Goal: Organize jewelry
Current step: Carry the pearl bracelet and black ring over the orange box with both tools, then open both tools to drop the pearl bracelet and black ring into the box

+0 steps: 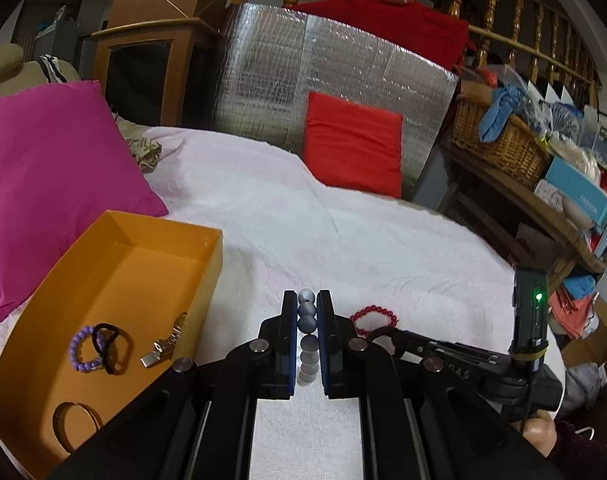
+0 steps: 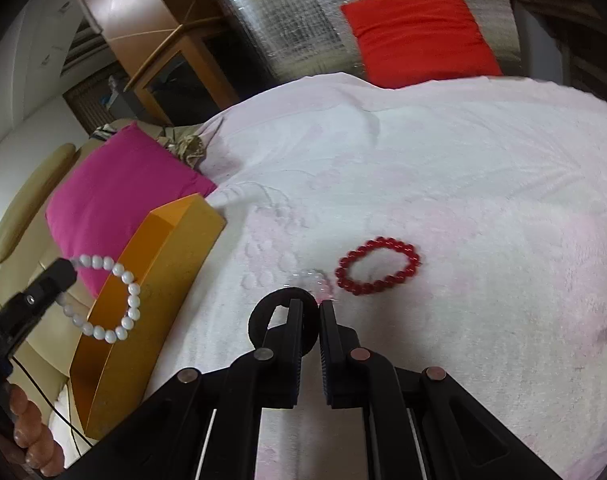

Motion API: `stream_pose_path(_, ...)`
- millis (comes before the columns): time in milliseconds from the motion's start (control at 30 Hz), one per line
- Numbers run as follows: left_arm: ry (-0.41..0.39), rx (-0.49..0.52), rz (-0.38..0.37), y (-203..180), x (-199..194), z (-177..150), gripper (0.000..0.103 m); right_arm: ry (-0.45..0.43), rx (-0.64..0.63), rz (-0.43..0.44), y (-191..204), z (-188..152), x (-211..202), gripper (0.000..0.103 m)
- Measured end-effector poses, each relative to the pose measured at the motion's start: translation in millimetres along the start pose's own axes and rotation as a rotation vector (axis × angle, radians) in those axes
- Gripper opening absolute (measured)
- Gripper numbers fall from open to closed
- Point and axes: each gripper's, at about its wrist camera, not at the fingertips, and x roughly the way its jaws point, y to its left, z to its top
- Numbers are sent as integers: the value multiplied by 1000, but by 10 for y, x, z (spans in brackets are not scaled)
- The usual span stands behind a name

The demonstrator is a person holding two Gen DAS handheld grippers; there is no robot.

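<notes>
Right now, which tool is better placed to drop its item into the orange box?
Left. The left tool grips the white bead bracelet, which hangs beside the orange box. The right tool sits farther off at the black hair tie near the red bracelet.

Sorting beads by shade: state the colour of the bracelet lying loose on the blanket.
Red: the beaded bracelet on the white blanket shows best in the right wrist view.
</notes>
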Motion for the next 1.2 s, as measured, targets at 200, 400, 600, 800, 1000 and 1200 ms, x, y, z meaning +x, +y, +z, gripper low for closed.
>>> stream_pose_path(200,-71,-47,24,200,-224,86,9,-19,-48,48,335,81,-56,9)
stream_pose_path(400,-127,-84,113,505,-427,123,9,-21,-107,101,778,147,-33,9)
stream_pose_path(600,-124,-172,236,1056,-554,118,9,-12,-153,163,1238,130,51,9)
stream_pose_path(800,-71,-252,297,1543,-418,48,9,8,-204,197,1685,81,194,9)
stream_pose_path(1000,-47,-206,313,1681,-93,138,9,28,-266,168,2074,239,495,9)
stream_pose_path(1200,-37,-205,337,1814,190,249,9,77,-298,70,2210,397,964,9)
